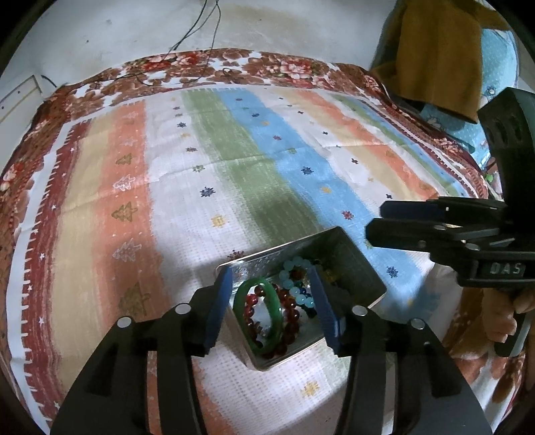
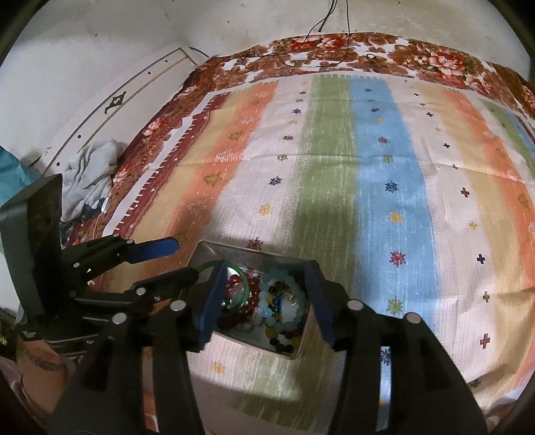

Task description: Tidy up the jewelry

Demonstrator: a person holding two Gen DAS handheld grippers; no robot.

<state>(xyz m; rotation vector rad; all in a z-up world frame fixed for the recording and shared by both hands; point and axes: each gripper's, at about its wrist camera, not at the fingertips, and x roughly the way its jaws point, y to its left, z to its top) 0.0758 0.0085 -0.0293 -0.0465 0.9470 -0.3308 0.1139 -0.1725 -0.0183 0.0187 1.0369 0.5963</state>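
Both grippers, left (image 1: 272, 304) and right (image 2: 262, 301), hover with jaws spread and empty over a metal tin (image 1: 364, 267) of beaded bracelets (image 1: 294, 294) and a green bangle (image 1: 259, 318). The tin sits on a striped cloth (image 1: 234, 160) over a floral bedspread (image 1: 207, 63), against a white wall (image 1: 117, 30).

Shiny metal tin (image 1: 354, 264), glossy green bangle (image 1: 255, 316), glassy beads (image 2: 284, 311), matt woven cloth (image 1: 234, 160)

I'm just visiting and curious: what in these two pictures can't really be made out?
- Tin's floor: both views, hidden under the beaded bracelets and green bangle.
- Tin's near corners: covered by the left gripper and right gripper.
- Small mixed beads: right wrist view, too blurred to count.
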